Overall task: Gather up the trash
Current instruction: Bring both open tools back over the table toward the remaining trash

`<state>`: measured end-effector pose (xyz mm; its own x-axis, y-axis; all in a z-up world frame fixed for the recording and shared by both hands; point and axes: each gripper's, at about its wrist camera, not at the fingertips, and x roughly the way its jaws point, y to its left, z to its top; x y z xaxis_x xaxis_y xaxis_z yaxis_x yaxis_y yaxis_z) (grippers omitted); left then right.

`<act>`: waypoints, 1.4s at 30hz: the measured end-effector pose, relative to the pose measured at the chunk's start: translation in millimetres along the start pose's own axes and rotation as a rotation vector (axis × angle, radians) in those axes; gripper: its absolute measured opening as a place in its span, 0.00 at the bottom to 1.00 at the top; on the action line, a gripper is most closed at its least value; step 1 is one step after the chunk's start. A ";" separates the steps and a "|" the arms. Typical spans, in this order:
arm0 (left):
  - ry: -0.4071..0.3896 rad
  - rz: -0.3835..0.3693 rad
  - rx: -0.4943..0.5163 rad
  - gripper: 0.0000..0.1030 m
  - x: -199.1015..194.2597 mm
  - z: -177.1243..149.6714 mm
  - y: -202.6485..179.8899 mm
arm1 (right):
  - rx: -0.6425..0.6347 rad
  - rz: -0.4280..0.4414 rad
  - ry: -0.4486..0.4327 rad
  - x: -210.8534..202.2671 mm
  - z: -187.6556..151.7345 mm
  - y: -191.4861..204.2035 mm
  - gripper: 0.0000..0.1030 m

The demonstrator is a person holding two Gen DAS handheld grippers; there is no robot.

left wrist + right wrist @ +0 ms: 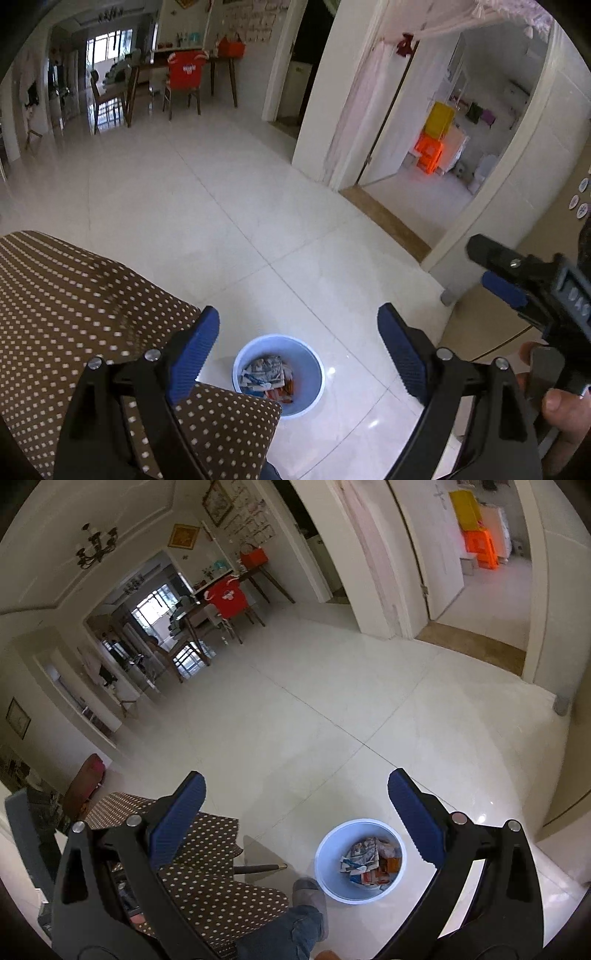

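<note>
Your left tongs (298, 347) stand released, both blue pads wide apart, nothing between them. Your right tongs (295, 812) are likewise released and empty. The pale blue bin (312, 363) sits on the tiled floor (229, 221), at 6 o'clock in the left wrist view, just beside the dotted brown counter (74, 295) edge. Crumpled wrappers (369, 860) lie inside it. A slippered foot (308, 893) stands at its 8 o'clock.

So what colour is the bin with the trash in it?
Light blue bin, clearest in the right wrist view.
</note>
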<state>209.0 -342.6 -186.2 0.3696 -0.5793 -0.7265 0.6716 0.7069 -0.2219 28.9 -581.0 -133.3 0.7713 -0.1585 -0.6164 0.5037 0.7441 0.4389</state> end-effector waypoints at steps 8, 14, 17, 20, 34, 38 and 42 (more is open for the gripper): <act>-0.142 0.084 0.016 0.83 -68.1 -5.5 11.8 | -0.095 0.053 -0.007 -12.2 -0.8 50.6 0.94; -0.229 0.142 -0.018 0.83 -124.5 -11.8 39.1 | -0.173 0.113 0.000 -14.4 -8.7 96.3 0.94; -0.264 0.180 -0.046 0.83 -154.9 -17.9 59.0 | -0.206 0.147 0.011 -11.8 -14.7 120.3 0.94; -0.282 0.219 -0.071 0.83 -175.7 -24.5 76.8 | -0.239 0.188 0.029 -8.7 -25.3 146.4 0.94; -0.357 0.485 -0.301 0.84 -289.4 -104.5 206.8 | -0.430 0.362 0.146 13.3 -84.8 264.5 0.94; -0.355 0.569 -0.354 0.84 -313.1 -133.1 238.4 | -0.471 0.392 0.185 24.1 -102.5 293.5 0.94; -0.316 0.659 -0.428 0.84 -326.7 -166.5 275.4 | -0.547 0.396 0.218 35.9 -123.0 322.6 0.94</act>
<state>166.3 108.9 -118.2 0.8054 -0.0361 -0.5916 -0.0219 0.9957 -0.0904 171.2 -266.8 -94.3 0.7316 0.2827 -0.6204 -0.1103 0.9471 0.3015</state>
